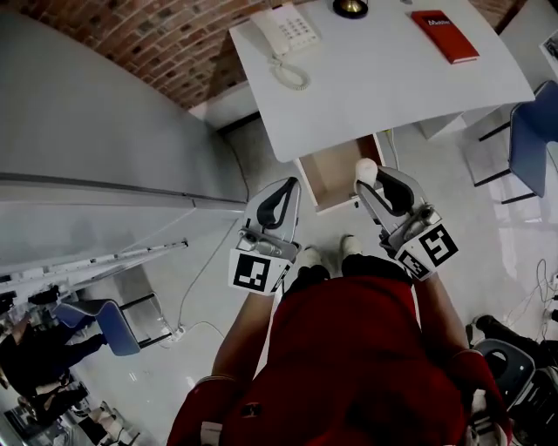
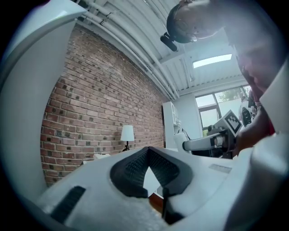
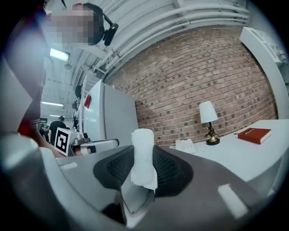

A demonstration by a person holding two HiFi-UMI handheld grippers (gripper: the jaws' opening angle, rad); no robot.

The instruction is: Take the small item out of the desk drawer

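Note:
A wooden drawer (image 1: 324, 172) stands pulled out from under the white desk (image 1: 392, 83). Just above the drawer's right front corner, my right gripper (image 1: 367, 180) is shut on a small white rolled item (image 1: 365, 167). In the right gripper view the item (image 3: 142, 137) stands upright between the dark pads (image 3: 165, 169) and sticks out past the tips of the right gripper (image 3: 143, 152). My left gripper (image 1: 290, 183) hovers left of the drawer; its jaws meet at the tips with nothing between them. The left gripper view shows the left gripper (image 2: 147, 150) pointing along the brick wall.
On the desk lie a white telephone (image 1: 288, 30), a red book (image 1: 445, 35) and a lamp base (image 1: 350, 7). A blue chair (image 1: 532, 139) stands to the right, a grey partition (image 1: 87, 131) to the left. The person's feet (image 1: 327, 253) are below the drawer.

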